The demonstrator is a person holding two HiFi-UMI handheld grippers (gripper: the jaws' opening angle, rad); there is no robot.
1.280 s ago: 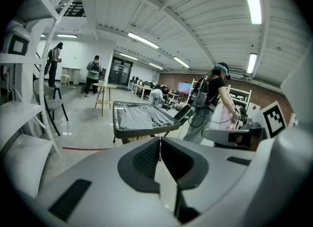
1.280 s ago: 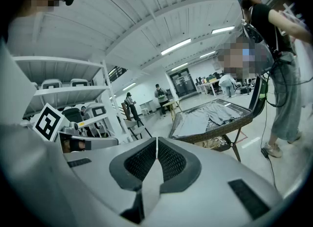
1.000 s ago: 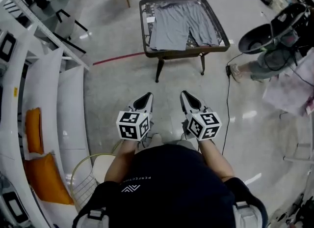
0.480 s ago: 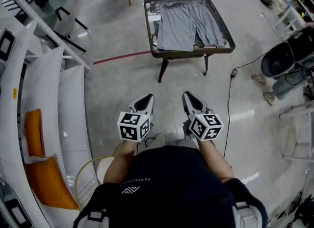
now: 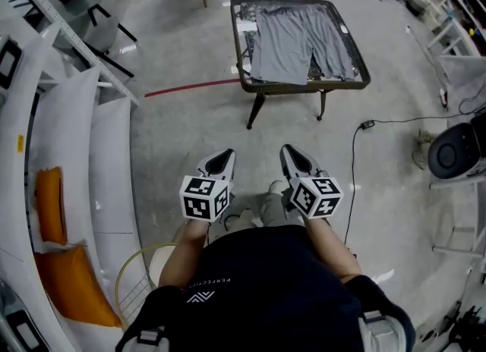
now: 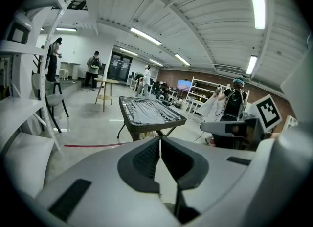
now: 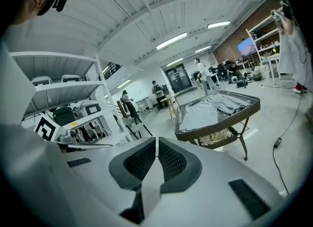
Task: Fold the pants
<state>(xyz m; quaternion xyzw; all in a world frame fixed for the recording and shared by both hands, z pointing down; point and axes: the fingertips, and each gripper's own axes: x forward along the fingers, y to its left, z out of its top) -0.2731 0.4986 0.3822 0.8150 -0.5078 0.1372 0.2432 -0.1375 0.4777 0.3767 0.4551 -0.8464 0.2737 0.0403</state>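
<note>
The left claw (image 5: 220, 161) and right claw (image 5: 295, 158) are at lower middle of the head view, side by side, both pinched shut on nothing. Well beyond them, at upper middle, the grey pants (image 5: 300, 39) lie spread flat on the counter (image 5: 304, 86).

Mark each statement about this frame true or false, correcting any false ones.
1. The pants lie spread out, unfolded, on the table. True.
2. The left claw grips a pant leg. False: it is shut on nothing and held well short of the table.
3. The right claw is open. False: its jaws are together with nothing between them.
4. In the head view, a red line marks the floor to the left of the table. True.
</note>
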